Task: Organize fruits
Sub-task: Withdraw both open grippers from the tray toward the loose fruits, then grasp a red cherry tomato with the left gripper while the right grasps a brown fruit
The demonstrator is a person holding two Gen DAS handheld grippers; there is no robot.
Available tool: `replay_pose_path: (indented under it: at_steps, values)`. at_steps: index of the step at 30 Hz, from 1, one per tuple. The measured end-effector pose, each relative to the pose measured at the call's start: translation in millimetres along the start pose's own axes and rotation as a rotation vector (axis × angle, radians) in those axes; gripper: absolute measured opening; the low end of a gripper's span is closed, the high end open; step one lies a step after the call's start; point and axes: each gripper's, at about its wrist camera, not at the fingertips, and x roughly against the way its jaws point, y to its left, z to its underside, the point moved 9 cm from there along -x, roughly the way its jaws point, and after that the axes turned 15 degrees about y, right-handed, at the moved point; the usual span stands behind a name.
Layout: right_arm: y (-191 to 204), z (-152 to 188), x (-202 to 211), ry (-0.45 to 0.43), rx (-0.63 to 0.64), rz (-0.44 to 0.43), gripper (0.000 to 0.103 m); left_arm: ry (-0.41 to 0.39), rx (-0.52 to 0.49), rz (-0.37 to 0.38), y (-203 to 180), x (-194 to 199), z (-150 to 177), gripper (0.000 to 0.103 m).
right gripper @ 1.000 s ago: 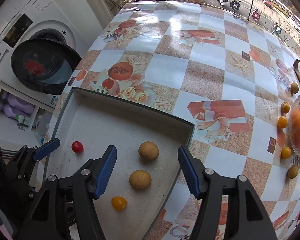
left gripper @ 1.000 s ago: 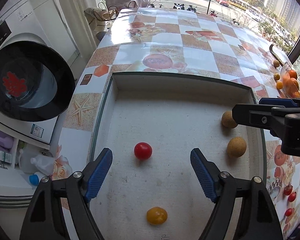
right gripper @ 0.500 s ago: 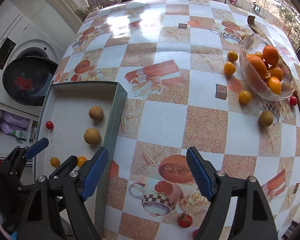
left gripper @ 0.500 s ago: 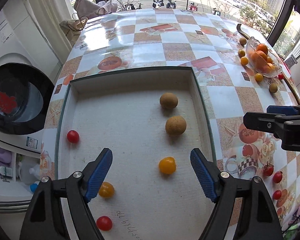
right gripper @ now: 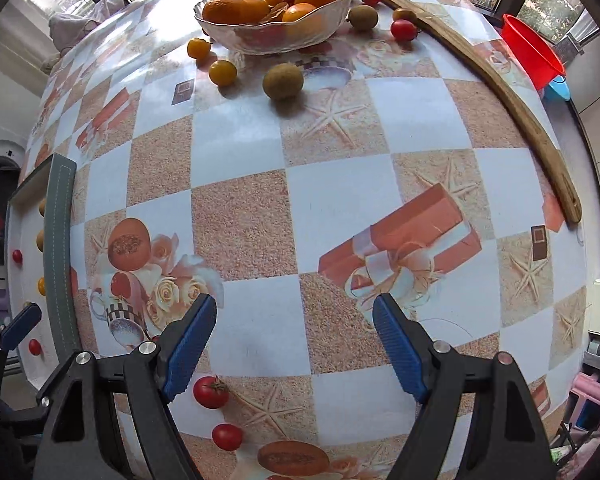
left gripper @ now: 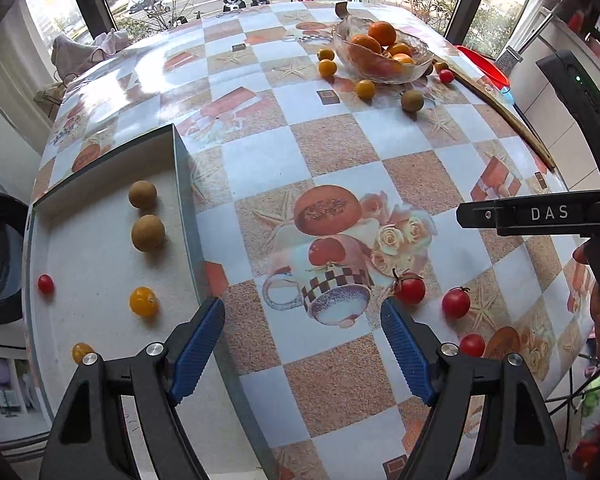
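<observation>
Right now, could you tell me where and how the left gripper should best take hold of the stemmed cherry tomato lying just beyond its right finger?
Grip the stemmed cherry tomato across its round red middle, probably from above. The calyx points up and to the left, so set the fingers on the smooth flanks. The left gripper is open and would need to shift right.

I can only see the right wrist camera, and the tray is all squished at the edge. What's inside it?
Observer: The left wrist view looks into the tray: a far brown fruit and a near brown fruit lie apart by its right wall.
Child: Is the left gripper holding something?
Observer: No. The left gripper is wide open and empty.
Child: I see two red tomatoes near it.
Observer: Here I count three; the nearest red tomato lies just beside its right finger.
</observation>
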Motion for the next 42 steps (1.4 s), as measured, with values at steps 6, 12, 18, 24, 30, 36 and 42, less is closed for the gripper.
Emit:
replay_pose_path:
  at_steps: [6, 12, 18, 24, 30, 36, 42]
  values:
    - [-8, -6, 3, -0.020, 0.006, -0.006, 0.083, 0.004, -0.050, 0.028, -30, -12, -6, 0.081]
    - [-8, -26, 4, -0.052, 0.027, -0.002, 0.083, 0.022, -0.037, 0.051, -41, -29, -11, 0.081]
    - [-5, -62, 4, -0.093, 0.040, 0.024, 0.083, 0.029, -0.014, 0.040, -47, -44, -16, 0.081]
    - [5, -104, 9, -0.149, 0.064, 0.056, 0.083, 0.012, 0.008, -0.021, -51, -49, -21, 0.076]
    - [20, -129, 13, -0.200, 0.094, 0.088, 0.069, 0.001, 0.026, -0.015, -56, -43, -19, 0.042]
    - [34, -146, 17, -0.232, 0.128, 0.104, 0.031, 0.007, 0.056, 0.039, -53, -37, -17, 0.028]
    - [26, -134, 21, -0.218, 0.123, 0.048, 0.030, 0.032, 0.124, 0.122, -37, -31, -11, 0.028]
